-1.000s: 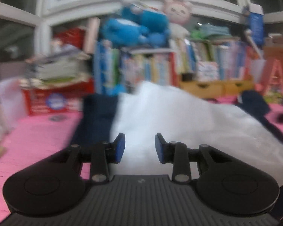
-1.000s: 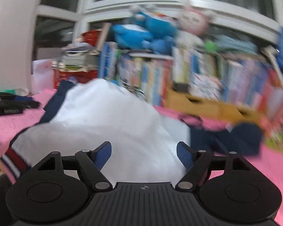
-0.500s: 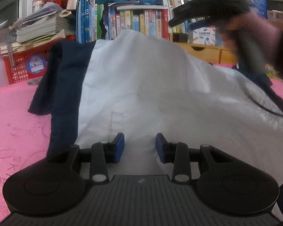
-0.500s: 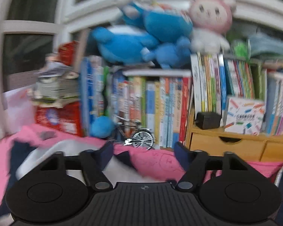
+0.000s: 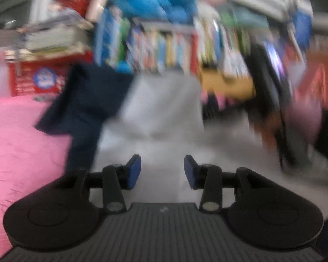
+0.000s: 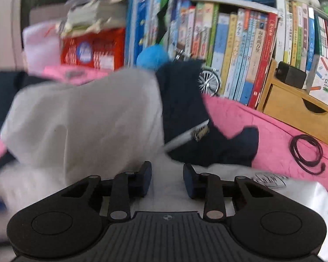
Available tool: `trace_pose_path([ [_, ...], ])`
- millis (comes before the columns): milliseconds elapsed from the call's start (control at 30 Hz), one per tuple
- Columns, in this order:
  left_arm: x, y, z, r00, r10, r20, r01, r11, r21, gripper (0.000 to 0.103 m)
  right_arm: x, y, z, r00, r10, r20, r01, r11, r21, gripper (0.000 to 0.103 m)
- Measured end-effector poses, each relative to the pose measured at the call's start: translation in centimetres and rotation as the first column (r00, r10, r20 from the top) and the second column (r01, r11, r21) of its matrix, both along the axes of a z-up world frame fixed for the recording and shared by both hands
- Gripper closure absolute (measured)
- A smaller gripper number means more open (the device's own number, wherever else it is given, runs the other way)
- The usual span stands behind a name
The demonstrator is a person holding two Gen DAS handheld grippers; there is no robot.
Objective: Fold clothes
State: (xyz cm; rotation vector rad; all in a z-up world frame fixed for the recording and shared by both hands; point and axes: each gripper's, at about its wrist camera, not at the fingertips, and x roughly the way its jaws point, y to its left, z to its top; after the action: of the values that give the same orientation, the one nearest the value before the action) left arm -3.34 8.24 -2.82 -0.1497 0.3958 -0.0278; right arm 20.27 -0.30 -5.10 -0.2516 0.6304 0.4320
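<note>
Swung down from the shelf to the shirt (image 6: 81, 118), right gripper (image 6: 167, 180) closing on nothing yet, left gripper (image 5: 161, 171) opening, empty; folding barely begun, sleeves (image 6: 185, 109) still out.

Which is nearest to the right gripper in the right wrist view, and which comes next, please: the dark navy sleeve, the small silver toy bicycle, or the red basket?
1. Dark navy sleeve, just ahead of the right gripper, slightly right.
2. Small silver toy bicycle, behind the sleeve, by the books.
3. Red basket, far back on the left.
</note>
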Motion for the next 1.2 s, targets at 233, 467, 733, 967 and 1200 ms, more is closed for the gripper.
trace_pose_path([
  [233, 4.8, -1.7, 1.2, 1.0, -0.001, 0.026, -0.005, 0.976, 0.219, 0.039, -1.2, -1.1, 0.2, 1.0, 0.001, -0.005, -0.001, 0.997, 0.073, 0.073],
  [467, 8.2, -0.8, -1.6, 0.973, -0.021, -0.23, 0.054, 0.988, 0.142, 0.046, 0.5, -6.7, 4.6, 0.986, -0.138, 0.096, 0.111, 0.961, 0.252, 0.04],
  [733, 8.3, -0.1, -2.3, 0.961, -0.034, -0.274, 0.064, 0.993, 0.103, 0.042, 10.7, -8.2, 2.0, 0.964, -0.2, -0.178, 0.232, 0.955, 0.185, 0.03],
  [967, 8.4, 0.1, -2.6, 0.962, -0.042, -0.271, 0.069, 0.993, 0.093, 0.041, 8.7, -4.5, 2.9, 0.984, -0.177, -0.033, 0.177, 0.984, -0.011, 0.094],
  [1200, 8.4, 0.0, -2.3, 0.961, -0.076, -0.264, 0.097, 0.993, 0.065, 0.038, 9.2, -3.1, 10.8, 0.707, -0.234, 0.668, 0.428, 0.893, -0.141, 0.097],
])
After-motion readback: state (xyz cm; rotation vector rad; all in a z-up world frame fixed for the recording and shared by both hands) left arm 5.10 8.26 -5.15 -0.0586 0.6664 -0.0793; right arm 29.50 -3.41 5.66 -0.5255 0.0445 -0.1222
